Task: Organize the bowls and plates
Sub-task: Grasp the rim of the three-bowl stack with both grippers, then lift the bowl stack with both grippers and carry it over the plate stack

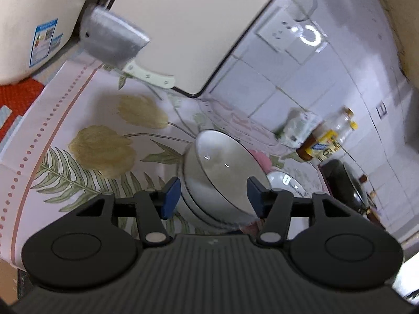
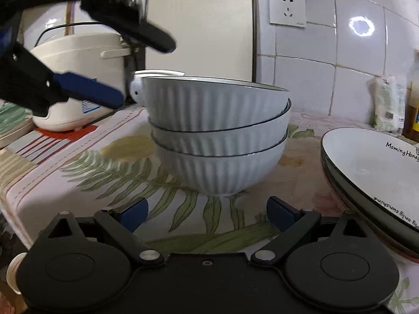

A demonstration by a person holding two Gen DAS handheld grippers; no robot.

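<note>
A stack of three white ribbed bowls stands on the floral tablecloth; the top bowl sits tilted. It also shows in the left wrist view, from above. A stack of white plates with black rims lies to the right; a plate shows behind the bowls in the left wrist view. My left gripper is open and empty, above the bowls; it shows at upper left in the right wrist view. My right gripper is open and empty, low in front of the bowl stack.
A white rice cooker stands at the back left on a red mat. A cleaver hangs by a cutting board against the tiled wall. Bottles, a packet and a dark wok are to the right.
</note>
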